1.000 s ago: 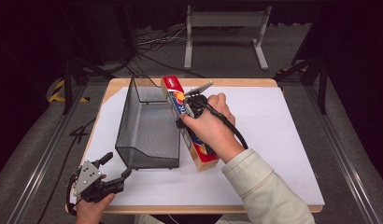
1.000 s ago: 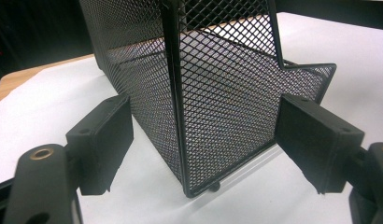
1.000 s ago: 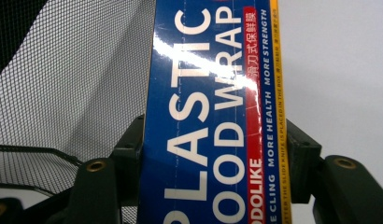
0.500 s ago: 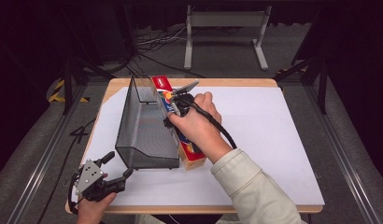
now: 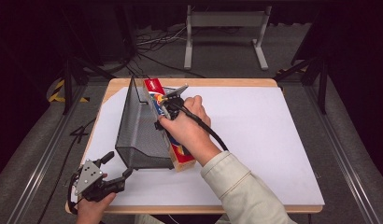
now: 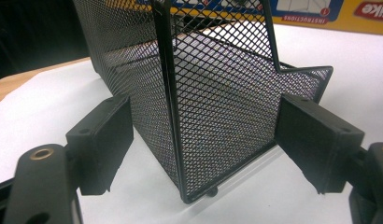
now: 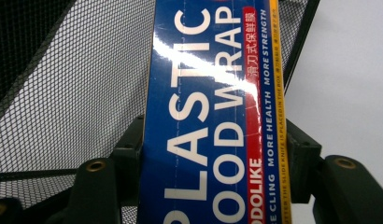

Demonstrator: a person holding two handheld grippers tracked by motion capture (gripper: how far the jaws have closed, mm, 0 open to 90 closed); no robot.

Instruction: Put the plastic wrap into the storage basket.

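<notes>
A long blue, red and yellow plastic wrap box (image 5: 179, 154) lies along the right wall of a black mesh file holder (image 5: 138, 128) on the white table cover. My right gripper (image 5: 167, 101) is shut on the box near its far end. In the right gripper view the box (image 7: 208, 93) runs up between the two jaws (image 7: 213, 158), with mesh behind it. At the table's front left corner my left gripper (image 5: 117, 164) stands open. The holder's near corner (image 6: 180, 116) rises just ahead of its gap (image 6: 208, 140), and neither pad (image 6: 105, 135) touches it.
The white table cover (image 5: 264, 135) stretches bare to the right of the box. Wooden table edges (image 5: 217, 82) show at the back and front. Metal stands and cables sit on the dark floor beyond the table.
My right gripper has carried the box leftward, up against the mesh holder's right wall. The left gripper has stayed in place, open.
</notes>
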